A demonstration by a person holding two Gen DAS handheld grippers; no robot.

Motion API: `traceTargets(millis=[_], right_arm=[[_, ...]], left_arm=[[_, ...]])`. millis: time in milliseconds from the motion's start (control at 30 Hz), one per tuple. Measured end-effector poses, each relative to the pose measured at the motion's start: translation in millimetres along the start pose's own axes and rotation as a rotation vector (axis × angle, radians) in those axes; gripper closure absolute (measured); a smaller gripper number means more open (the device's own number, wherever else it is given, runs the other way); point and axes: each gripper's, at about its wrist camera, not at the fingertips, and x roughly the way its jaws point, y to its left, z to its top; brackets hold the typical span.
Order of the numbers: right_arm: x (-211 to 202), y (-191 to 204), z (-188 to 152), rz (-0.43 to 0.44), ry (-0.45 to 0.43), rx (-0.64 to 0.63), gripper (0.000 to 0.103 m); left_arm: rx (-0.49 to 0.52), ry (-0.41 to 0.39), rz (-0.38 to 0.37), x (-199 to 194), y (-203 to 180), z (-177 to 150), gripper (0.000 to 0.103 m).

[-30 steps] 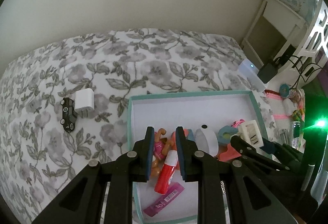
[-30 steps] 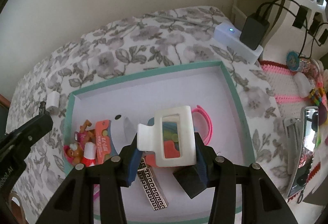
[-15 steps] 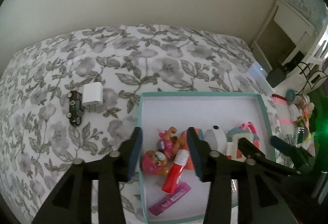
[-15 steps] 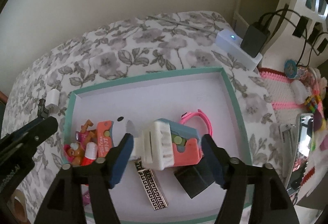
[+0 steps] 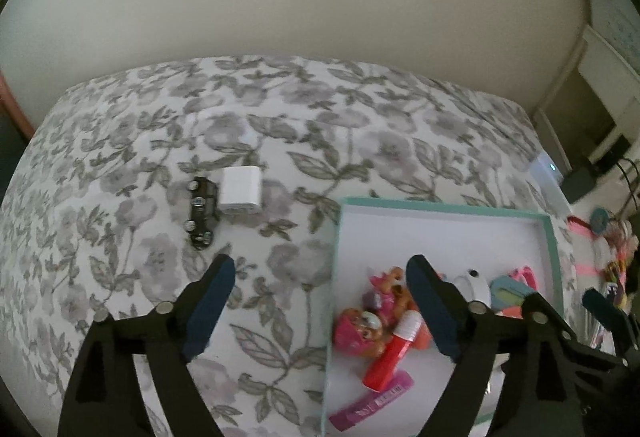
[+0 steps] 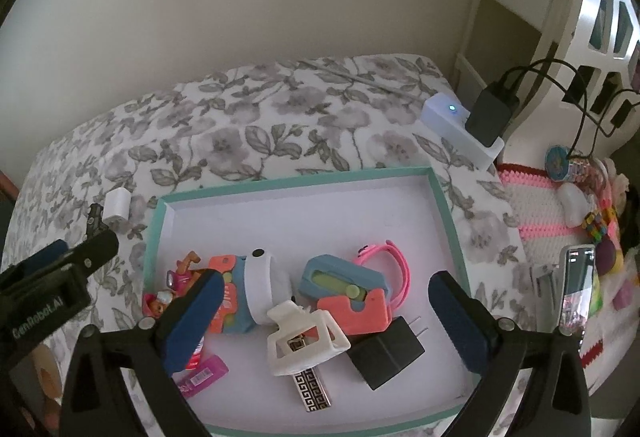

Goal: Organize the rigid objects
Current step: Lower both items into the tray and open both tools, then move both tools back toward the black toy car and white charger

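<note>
A teal-rimmed box (image 6: 448, 205) lies on the floral bedspread and holds several small items. A white hair claw clip (image 6: 306, 341) rests in it on a patterned bar (image 6: 312, 391), beside a black plug (image 6: 386, 353). My right gripper (image 6: 324, 317) is open and empty above the clip. My left gripper (image 5: 320, 301) is open and empty over the box's left rim (image 5: 334, 277). A black toy car (image 5: 201, 211) and a white charger cube (image 5: 241, 189) lie on the bedspread, up and left of the left gripper.
In the box are toy figures (image 5: 372, 317), a red tube (image 5: 390, 357), a pink strip (image 5: 370, 403) and a pink watch (image 6: 394, 269). A white power strip (image 6: 460, 129) with a black adapter sits at the bed's right edge. Clutter lies on a pink crocheted mat (image 6: 548, 205).
My right gripper opened and let go of the white claw clip, which now lies in the box. My left gripper opened wide, let go of the red tube and moved left toward the box's rim.
</note>
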Motion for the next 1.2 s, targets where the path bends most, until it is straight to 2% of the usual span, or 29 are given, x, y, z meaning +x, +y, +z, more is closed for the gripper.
traceTargets(millis=[100, 467, 667, 833, 1200], right_arm=[[-0.3, 1.3, -0.1, 0.006, 0.001, 0.0, 0.0], [1.7, 23.7, -1.3, 0.031, 0.011, -0.045, 0.0], [2.3, 53.6, -2.8, 0.088, 0.016, -0.087, 0.0], [5.2, 82.2, -6.9, 0.169, 0.031, -0.107, 0.0], [14.0, 123.1, -15.8, 0.202, 0.053, -0.181, 0.0]], left_arm=[[-0.035, -0.016, 0.019, 0.1, 11.5, 1.3, 0.006], [-0.11, -0.035, 0.062, 1.2, 47.7, 4.5, 0.006], [-0.137, -0.031, 0.129, -0.6, 80.7, 6.6, 0.006], [-0.175, -0.032, 0.185, -2.7, 112.2, 6.8, 0.005], [-0.258, -0.023, 0.194, -0.4, 154.1, 6.3, 0.006]])
